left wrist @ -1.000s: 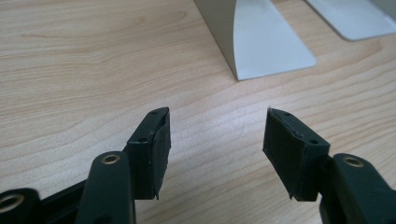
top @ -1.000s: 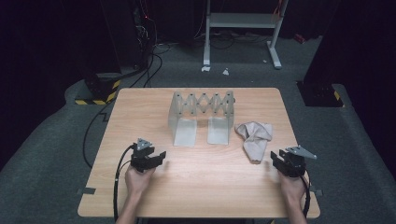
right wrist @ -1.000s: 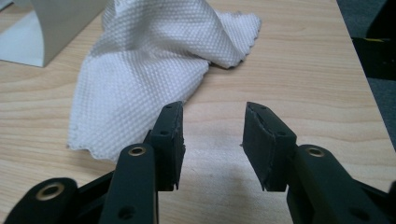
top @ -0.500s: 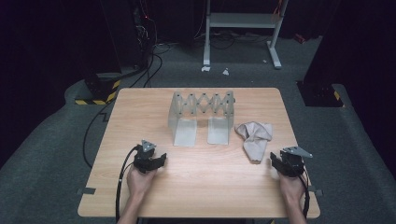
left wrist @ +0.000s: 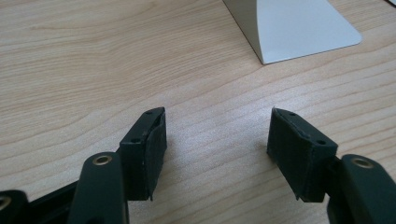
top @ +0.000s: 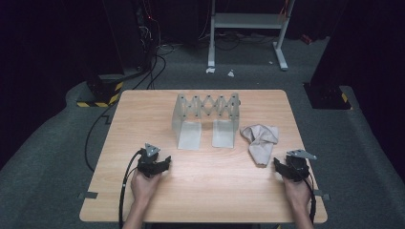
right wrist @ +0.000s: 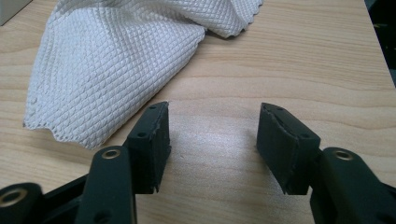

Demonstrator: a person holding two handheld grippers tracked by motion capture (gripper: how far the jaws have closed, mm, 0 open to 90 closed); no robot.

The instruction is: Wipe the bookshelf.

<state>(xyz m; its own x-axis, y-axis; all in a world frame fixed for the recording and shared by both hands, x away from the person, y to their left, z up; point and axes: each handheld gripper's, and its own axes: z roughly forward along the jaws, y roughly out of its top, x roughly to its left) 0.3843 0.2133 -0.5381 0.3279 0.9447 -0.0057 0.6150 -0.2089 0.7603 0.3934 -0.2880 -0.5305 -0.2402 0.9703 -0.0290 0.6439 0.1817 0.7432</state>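
A wooden table [top: 205, 191] is standing on grey carpet in a dark room, bearing a folding rack [top: 207, 119]. A crumpled white cloth [top: 260, 142] is lying just right of the rack. The right gripper [right wrist: 212, 140], jaws just opening wide and empty, is resting near the cloth. The left gripper [left wrist: 217, 149], also spreading wide and empty, is sitting before the rack.

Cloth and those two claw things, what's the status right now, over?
Left gripper open, empty. Right gripper just opened, empty, beside cloth. Cloth crumpled on table, untouched. Rack apart.
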